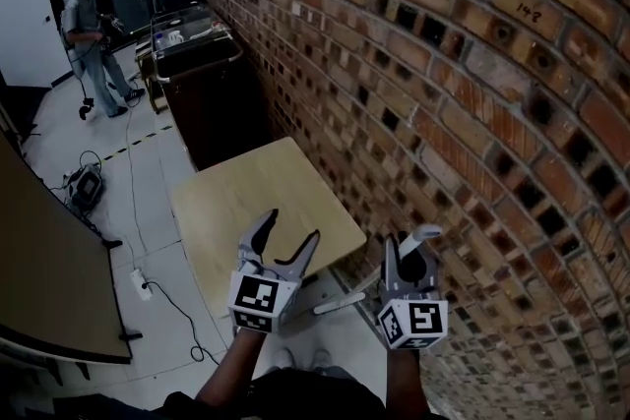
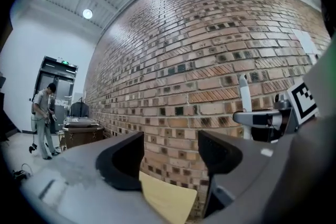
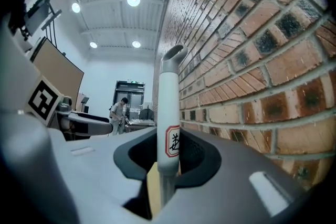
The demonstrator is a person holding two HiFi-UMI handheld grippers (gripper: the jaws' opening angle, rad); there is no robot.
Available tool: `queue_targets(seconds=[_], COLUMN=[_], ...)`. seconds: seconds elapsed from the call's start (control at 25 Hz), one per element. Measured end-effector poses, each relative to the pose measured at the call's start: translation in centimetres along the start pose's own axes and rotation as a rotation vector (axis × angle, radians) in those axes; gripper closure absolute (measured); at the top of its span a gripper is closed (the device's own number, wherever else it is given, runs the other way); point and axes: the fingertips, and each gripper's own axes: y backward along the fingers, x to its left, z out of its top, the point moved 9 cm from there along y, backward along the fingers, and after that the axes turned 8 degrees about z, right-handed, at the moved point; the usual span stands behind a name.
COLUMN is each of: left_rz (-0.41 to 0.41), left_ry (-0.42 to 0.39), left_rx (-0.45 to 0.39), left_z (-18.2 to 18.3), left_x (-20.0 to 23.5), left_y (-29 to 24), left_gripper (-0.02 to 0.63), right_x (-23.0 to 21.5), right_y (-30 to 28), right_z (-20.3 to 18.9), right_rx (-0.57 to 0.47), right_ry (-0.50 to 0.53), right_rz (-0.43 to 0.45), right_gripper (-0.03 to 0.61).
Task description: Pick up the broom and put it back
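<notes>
- The broom (image 3: 169,113) is up off the floor by its pale handle, close beside the brick wall (image 1: 443,93); the looped tip stands just above the jaws, and a red-edged label sits right at the grip.
- From above, the handle (image 1: 340,302) slants down and to the left below the gripper; the brush end is out of sight.
- The right gripper (image 3: 168,157) has its jaws clamped on that handle, one pad on each side, with no gap showing.
- The same gripper (image 1: 409,256) is at the lower right from overhead, between the wall and the table's near corner.
- The left gripper (image 1: 292,229) is just beside it on the left, jaws spread wide with nothing between them.
- Looking along the left gripper (image 2: 170,157), only wall and a corner of the table (image 2: 168,196) show in the gap, and the broom (image 2: 243,93) stands upright off to the right.
- The light wooden table (image 1: 266,202) sits against the wall, under and ahead of both grippers.
- Farther along the wall is a dark cart (image 1: 197,54).
- Well beyond it a person (image 1: 94,34) stands on the pale floor.
- A cable (image 1: 128,162) trails across the floor at the left.
</notes>
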Motion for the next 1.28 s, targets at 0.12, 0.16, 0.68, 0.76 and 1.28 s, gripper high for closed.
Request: queue_targets(seconds=[0.12, 0.16, 0.68, 0.76, 1.28], left_rz=[-0.036, -0.051, -0.251, -0.271, -0.343], left_ry=[-0.01, -0.01, 0.017, 0.021, 0.041], left_rx=[0.037, 0.048, 0.085, 0.086, 0.18], left_z=[-1.2, -1.6, -6.2, -6.8, -12.4], left_x=[-0.9, -1.2, -4.5, -4.8, -4.7], left_y=[-0.8, -1.1, -4.5, -5.0, -8.7], left_gripper=[0.29, 0.289, 0.29, 0.289, 0.288], right_x=[-0.8, -1.0, -3.4, -3.6, -4.5], right_y=[0.4, 0.6, 2.6, 2.7, 1.6], right_z=[-1.8, -2.5, -7.8, -8.5, -16.8], right_rx=[0.026, 0.033, 0.115, 0.129, 0.328], right_ry=[0.0, 0.0, -0.013, -0.015, -0.078], right_rz=[-0.006, -0.006, -0.027, -0.032, -0.053], right_gripper=[0.5, 0.5, 0.5, 0.5, 0.502])
